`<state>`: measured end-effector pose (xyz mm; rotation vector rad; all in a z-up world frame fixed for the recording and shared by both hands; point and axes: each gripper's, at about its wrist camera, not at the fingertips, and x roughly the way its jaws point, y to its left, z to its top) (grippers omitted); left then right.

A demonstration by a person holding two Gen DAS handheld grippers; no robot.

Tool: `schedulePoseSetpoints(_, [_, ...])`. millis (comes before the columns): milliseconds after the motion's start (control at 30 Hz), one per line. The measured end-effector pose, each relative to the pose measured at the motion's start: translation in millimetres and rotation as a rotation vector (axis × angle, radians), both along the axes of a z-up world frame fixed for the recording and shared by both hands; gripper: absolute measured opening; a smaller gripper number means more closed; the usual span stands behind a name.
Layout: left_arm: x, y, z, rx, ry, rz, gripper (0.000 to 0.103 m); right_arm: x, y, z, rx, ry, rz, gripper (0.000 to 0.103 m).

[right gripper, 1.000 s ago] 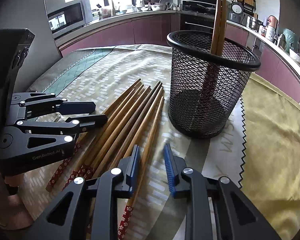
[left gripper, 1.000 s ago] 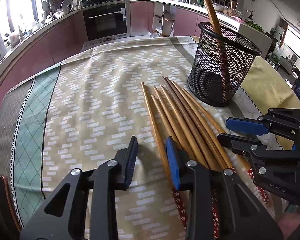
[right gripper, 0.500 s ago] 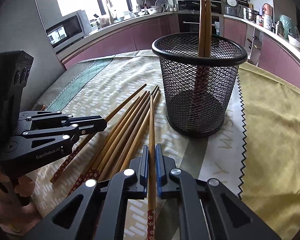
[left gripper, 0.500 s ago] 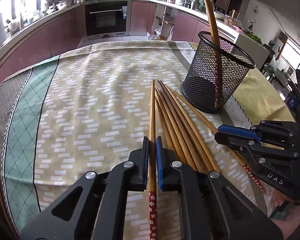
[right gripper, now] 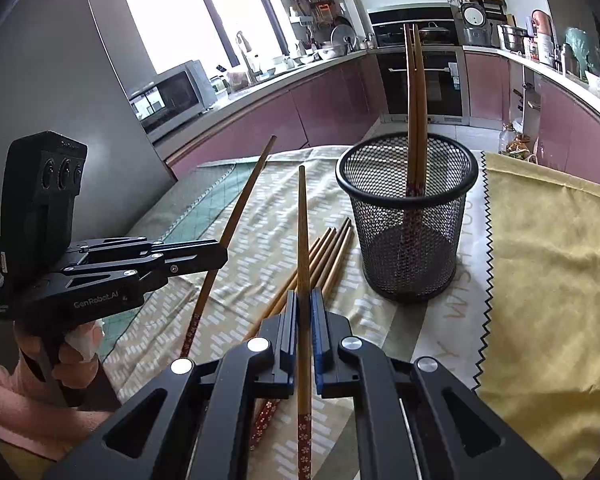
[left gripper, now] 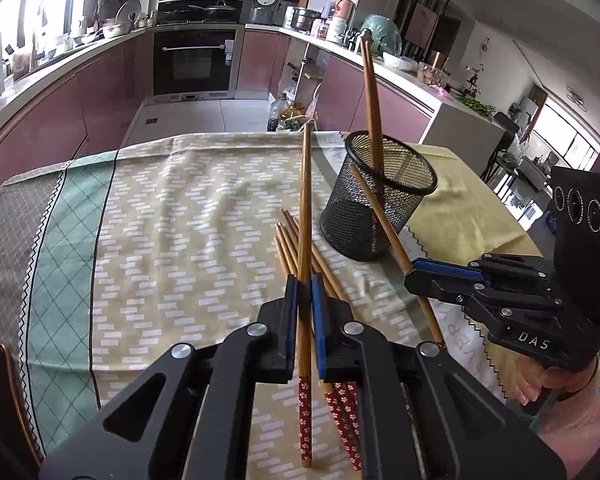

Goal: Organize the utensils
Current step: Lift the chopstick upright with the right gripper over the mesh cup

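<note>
Two brown wooden chopsticks with red flowered ends are clamped, one (left gripper: 305,216) by the left gripper (left gripper: 305,288), one (right gripper: 303,236) by the right gripper (right gripper: 305,300), lifted beside the black mesh cup (right gripper: 408,240); loose ones (right gripper: 328,252) are left by its base.

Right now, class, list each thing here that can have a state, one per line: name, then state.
left gripper: shut on a chopstick, lifted off the cloth
right gripper: shut on another chopstick, lifted
mesh cup: upright, two chopsticks standing inside
loose chopsticks: lying flat on the tablecloth
</note>
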<state>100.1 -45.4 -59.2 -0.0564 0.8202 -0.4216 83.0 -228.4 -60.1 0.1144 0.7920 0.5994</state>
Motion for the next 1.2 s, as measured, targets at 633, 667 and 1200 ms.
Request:
schedulePoseSetpoints(633, [-12.4, -7.1, 88.6, -0.117, -0.169, -0.067, 0.008, 2.6, -28.7, 59.5, 0.118, -0.164, -0.022, 0.006])
schedulePoseSetpoints(667, [-10.4, -8.6, 92.2, -0.120, -0.175, -0.067, 0.008, 3.7, -30.6, 63.1, 0.118, -0.174, -0.027, 0.006])
schedulePoseSetpoints(1200, [19.0, -43.6, 151.6, -0.154, -0.299, -0.084, 0.008, 29.4, -63.3, 131.5, 0.127, -0.331, -0.098, 0.006])
